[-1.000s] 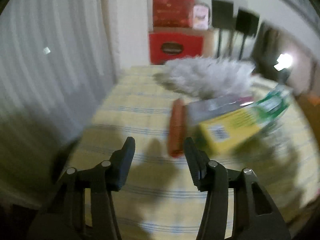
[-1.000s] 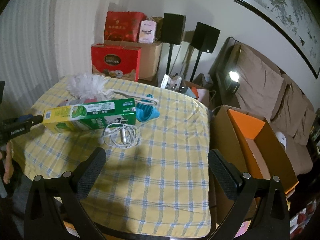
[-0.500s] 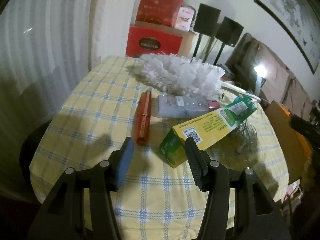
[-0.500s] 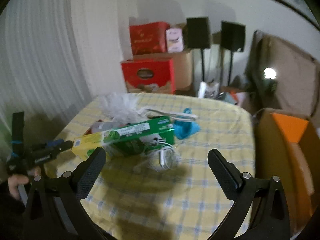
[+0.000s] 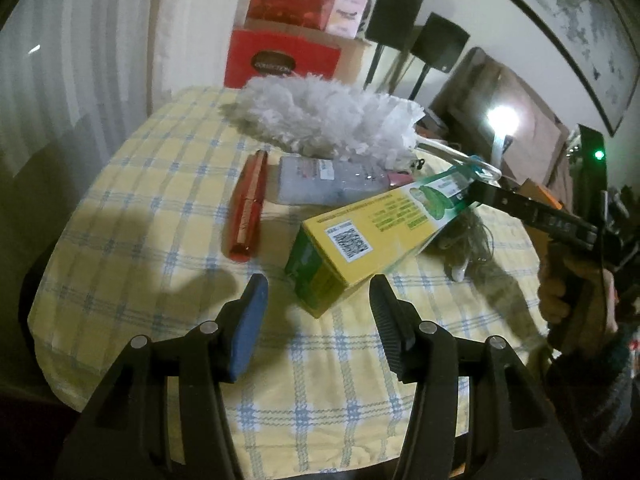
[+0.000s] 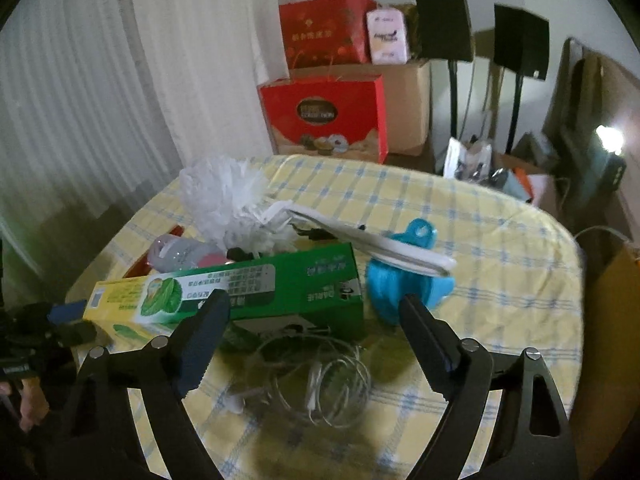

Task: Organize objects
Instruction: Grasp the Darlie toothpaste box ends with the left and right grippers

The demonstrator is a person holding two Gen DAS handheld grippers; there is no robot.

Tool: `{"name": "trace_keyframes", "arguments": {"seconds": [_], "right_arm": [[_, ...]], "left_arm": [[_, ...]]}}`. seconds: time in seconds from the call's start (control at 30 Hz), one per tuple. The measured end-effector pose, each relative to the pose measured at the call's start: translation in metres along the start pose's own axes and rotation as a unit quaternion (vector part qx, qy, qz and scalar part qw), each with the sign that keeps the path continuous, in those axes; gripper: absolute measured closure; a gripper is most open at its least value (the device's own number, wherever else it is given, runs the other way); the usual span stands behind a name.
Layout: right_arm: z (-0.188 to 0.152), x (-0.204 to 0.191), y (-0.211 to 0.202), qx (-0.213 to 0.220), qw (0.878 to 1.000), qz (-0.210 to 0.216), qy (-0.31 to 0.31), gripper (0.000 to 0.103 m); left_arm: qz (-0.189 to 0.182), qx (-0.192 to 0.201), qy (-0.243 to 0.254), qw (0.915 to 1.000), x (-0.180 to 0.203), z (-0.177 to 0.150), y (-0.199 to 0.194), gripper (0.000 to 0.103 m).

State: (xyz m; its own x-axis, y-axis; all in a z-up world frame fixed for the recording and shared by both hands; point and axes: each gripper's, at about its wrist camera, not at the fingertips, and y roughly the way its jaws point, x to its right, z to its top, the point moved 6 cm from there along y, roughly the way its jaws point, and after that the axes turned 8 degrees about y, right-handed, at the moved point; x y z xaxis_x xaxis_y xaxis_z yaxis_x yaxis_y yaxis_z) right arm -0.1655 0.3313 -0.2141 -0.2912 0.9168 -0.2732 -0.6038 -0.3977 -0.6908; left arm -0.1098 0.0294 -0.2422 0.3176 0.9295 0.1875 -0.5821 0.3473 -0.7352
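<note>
Closing, empty, the right gripper (image 6: pixel 312 336) has been lowered toward the cable (image 6: pixel 320 384); left gripper (image 5: pixel 318 312) spread, empty. Checked bench (image 6: pixel 480 240); red boxes (image 6: pixel 324 116) at 12 o'clock; bottle (image 5: pixel 328 180) half hidden.

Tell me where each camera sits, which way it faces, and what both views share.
Left wrist: on the left gripper, angled down across the checked table at the yellow end of the long box; its own jaws show, plus the right hand.
Right wrist: on the right gripper, angled down at the box's green end and the coiled cable; its closing jaws show with nothing gripped.
Shared: box, white duster, red gift boxes.
</note>
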Motion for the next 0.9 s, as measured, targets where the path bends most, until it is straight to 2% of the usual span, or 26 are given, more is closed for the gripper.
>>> {"name": "trace_keyframes", "arguments": {"seconds": [0.1, 0.13, 0.23, 0.33, 0.4, 0.5, 0.67, 0.9], "right_arm": [[0.0, -0.003, 0.003, 0.001, 0.999, 0.04, 0.022, 0.015], [-0.002, -0.006, 0.002, 0.001, 0.997, 0.069, 0.025, 0.015], [-0.005, -0.017, -0.008, 0.002, 0.994, 0.11, 0.024, 0.019], [-0.009, -0.031, -0.02, 0.003, 0.993, 0.119, 0.011, 0.023], [-0.012, -0.043, -0.029, 0.003, 0.993, 0.117, -0.001, 0.027], [-0.018, -0.061, -0.044, 0.007, 0.993, 0.115, -0.018, 0.027], [-0.034, -0.079, -0.065, 0.026, 0.997, 0.065, -0.039, 0.026], [-0.054, -0.064, -0.049, 0.006, 1.0, 0.009, -0.014, 0.024]], "left_arm": [[0.01, 0.005, 0.018, 0.9998, 0.002, 0.002, 0.001, 0.054], [0.011, 0.004, 0.021, 0.9997, 0.002, 0.003, 0.002, 0.054], [0.008, 0.007, 0.005, 0.9999, -0.006, 0.005, -0.001, 0.05], [0.008, 0.008, -0.016, 0.9998, -0.016, 0.008, -0.004, 0.043], [0.005, 0.017, -0.025, 0.9995, -0.022, 0.011, -0.01, 0.036], [0.0, 0.03, -0.029, 0.9991, -0.024, 0.016, -0.021, 0.031], [-0.006, 0.016, 0.007, 0.9998, -0.011, 0.015, -0.021, 0.03], [0.007, 0.002, 0.013, 0.9999, -0.014, 0.009, -0.014, 0.031]]}}
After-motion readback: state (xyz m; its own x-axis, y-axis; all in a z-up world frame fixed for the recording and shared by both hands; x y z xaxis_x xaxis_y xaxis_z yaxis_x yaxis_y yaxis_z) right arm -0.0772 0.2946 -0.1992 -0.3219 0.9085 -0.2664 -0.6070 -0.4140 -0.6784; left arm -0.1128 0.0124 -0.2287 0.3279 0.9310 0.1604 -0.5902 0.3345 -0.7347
